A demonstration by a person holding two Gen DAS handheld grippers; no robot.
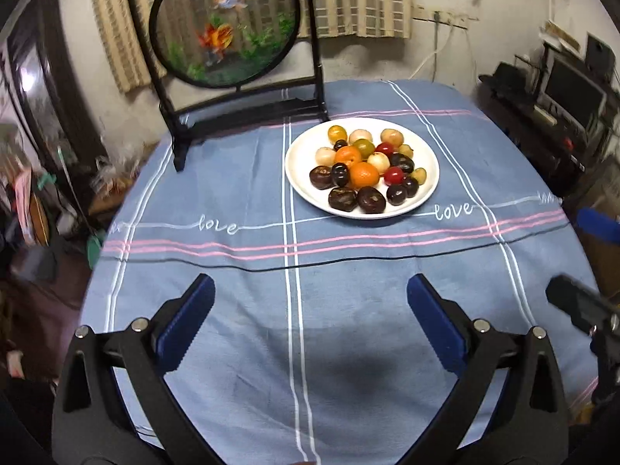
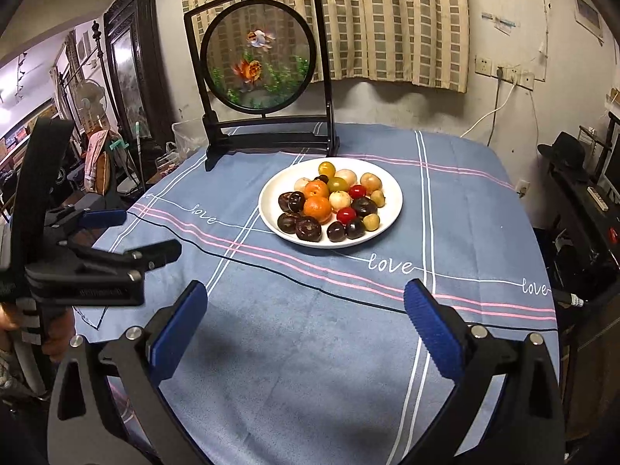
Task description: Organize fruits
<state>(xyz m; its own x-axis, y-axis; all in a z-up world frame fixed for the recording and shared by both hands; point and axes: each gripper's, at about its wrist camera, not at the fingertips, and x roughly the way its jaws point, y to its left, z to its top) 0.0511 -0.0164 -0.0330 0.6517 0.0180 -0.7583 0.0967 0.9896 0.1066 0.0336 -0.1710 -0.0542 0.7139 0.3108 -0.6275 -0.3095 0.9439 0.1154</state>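
Both your left tongs (image 1: 310, 310) and right tongs (image 2: 304, 310) gape wide and empty short of the plate (image 2: 391, 217), so the fruits (image 2: 317, 207) look organized; next, just check them.

Table under a blue striped tablecloth (image 1: 240, 271), white plate (image 1: 428, 190) of fruits (image 1: 364, 174), black-framed goldfish screen (image 1: 232, 38) behind.

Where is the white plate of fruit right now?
In both views the white plate sits on the blue tablecloth, right of the goldfish screen's base.
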